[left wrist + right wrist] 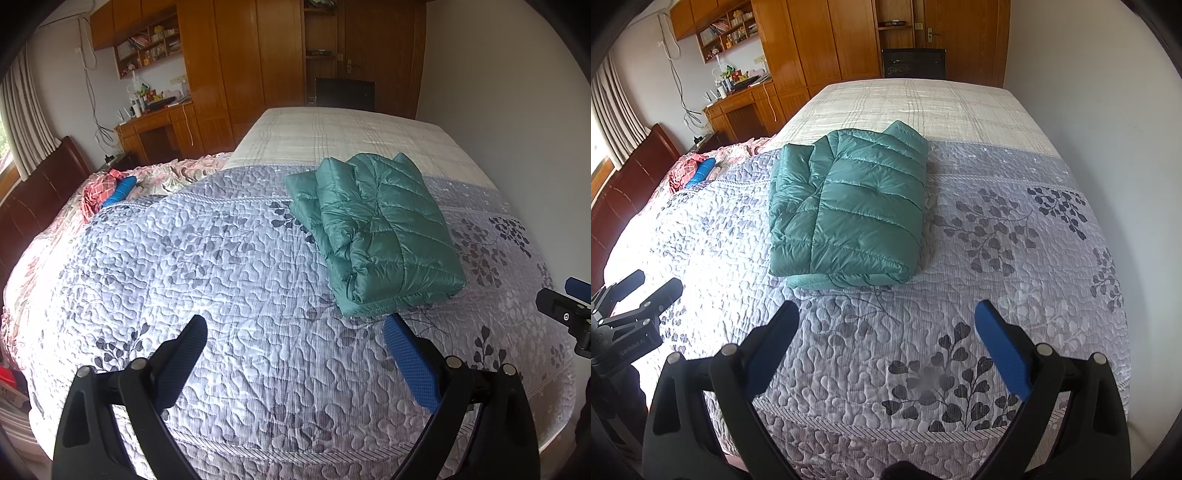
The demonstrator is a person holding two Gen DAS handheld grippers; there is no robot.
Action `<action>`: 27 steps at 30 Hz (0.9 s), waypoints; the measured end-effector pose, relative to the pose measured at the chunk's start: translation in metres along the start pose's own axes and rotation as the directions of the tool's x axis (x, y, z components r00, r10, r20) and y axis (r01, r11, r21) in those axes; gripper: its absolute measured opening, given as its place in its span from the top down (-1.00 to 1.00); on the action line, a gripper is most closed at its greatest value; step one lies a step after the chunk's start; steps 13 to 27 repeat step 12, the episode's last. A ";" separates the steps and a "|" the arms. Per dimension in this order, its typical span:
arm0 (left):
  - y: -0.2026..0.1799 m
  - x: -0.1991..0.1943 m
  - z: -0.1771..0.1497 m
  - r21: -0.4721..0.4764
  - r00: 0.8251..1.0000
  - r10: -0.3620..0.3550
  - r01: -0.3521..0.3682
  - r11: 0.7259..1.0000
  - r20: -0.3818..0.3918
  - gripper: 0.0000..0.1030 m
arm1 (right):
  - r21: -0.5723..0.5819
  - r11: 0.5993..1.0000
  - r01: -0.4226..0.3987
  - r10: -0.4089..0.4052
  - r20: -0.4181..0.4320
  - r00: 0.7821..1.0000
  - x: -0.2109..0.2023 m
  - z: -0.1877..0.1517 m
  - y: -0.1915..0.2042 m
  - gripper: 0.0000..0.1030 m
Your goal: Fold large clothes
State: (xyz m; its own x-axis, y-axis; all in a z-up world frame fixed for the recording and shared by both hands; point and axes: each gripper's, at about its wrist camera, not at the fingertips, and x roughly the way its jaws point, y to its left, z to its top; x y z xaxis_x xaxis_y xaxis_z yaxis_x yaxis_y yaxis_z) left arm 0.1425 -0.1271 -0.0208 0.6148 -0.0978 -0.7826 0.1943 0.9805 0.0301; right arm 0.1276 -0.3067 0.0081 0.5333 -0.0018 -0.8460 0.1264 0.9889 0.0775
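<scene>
- Left wrist view: the left tool (295, 332) hangs over the near part of the bed (240, 258), its jaws spread wide with nothing between them.
- The green down jacket (373, 232) lies folded into a thick rectangular bundle on the floral quilt (221, 280), beyond the left tool and off to its right, not touching either finger.
- Past the jacket the quilt gives way to a pale checked sheet (332, 133); left of the jacket, near the dark headboard (40, 192), a blue object (120, 190) rests on pink bedding (99, 192).
- At the right edge of this view a piece of the right tool (565, 310) shows, too little to judge its opening here.
- Right wrist view: the right tool (886, 321) is likewise wide open and empty, with the jacket (849, 206) just beyond it and slightly to its left.
- The left tool (646, 295) appears to the left of the jacket, low by the bed's edge.
- Judgement: the fold looks essentially finished. If any tidying remains, it would pay to press the puffy layers flat and square the near edge, since slick down fabric tends to spring open.
- This view shows the jacket's near fold and top panel squarely, and the leaf print right of it; the left view instead shows the stacked layers on the bundle's left side.
</scene>
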 end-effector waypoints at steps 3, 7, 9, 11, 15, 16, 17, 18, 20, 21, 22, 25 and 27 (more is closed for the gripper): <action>0.000 0.000 0.000 0.001 1.000 0.003 -0.003 1.000 0.001 -0.87 | 0.000 1.000 0.001 -0.001 0.000 1.000 0.000 0.000 0.000 -0.85; -0.002 0.000 0.000 0.001 1.000 0.007 -0.007 1.000 -0.001 -0.87 | -0.001 1.000 -0.001 0.001 0.000 1.000 0.000 0.000 0.000 -0.85; -0.002 0.000 0.000 0.001 1.000 0.007 -0.007 1.000 -0.001 -0.87 | -0.002 1.000 0.000 0.000 0.000 1.000 0.000 0.000 0.000 -0.85; -0.002 0.000 0.000 0.000 1.000 0.006 -0.006 1.000 -0.002 -0.87 | -0.001 1.000 0.000 0.000 0.000 1.000 0.000 -0.001 0.000 -0.85; -0.002 0.000 0.000 0.000 1.000 0.007 -0.007 1.000 -0.003 -0.87 | 0.000 1.000 0.000 0.000 -0.001 1.000 0.000 0.000 0.000 -0.85; -0.002 0.000 0.000 0.000 1.000 0.007 -0.007 1.000 -0.003 -0.87 | 0.000 1.000 0.000 0.000 -0.001 1.000 0.000 0.000 0.000 -0.85; -0.002 0.000 0.000 0.000 1.000 0.007 -0.007 1.000 -0.003 -0.87 | 0.000 1.000 0.000 0.000 -0.001 1.000 0.000 0.000 0.000 -0.85; -0.002 0.000 0.000 0.000 1.000 0.007 -0.007 1.000 -0.003 -0.87 | 0.000 1.000 0.000 0.000 -0.001 1.000 0.000 0.000 0.000 -0.85; -0.002 0.000 0.000 0.000 1.000 0.007 -0.007 1.000 -0.003 -0.87 | 0.000 1.000 0.000 0.000 -0.001 1.000 0.000 0.000 0.000 -0.85; -0.002 0.000 0.000 0.000 1.000 0.007 -0.007 1.000 -0.003 -0.87 | 0.000 1.000 0.000 0.000 -0.001 1.000 0.000 0.000 0.000 -0.85; -0.002 0.000 0.000 0.000 1.000 0.007 -0.007 1.000 -0.003 -0.87 | 0.000 1.000 0.000 0.000 -0.001 1.000 0.000 0.000 0.000 -0.85; -0.002 0.000 0.000 0.000 1.000 0.007 -0.007 1.000 -0.003 -0.87 | 0.000 1.000 0.000 0.000 -0.001 1.000 0.000 0.000 0.000 -0.85; -0.002 0.000 0.000 0.000 1.000 0.007 -0.007 1.000 -0.003 -0.87 | 0.000 1.000 0.000 0.000 -0.001 1.000 0.000 0.000 0.000 -0.85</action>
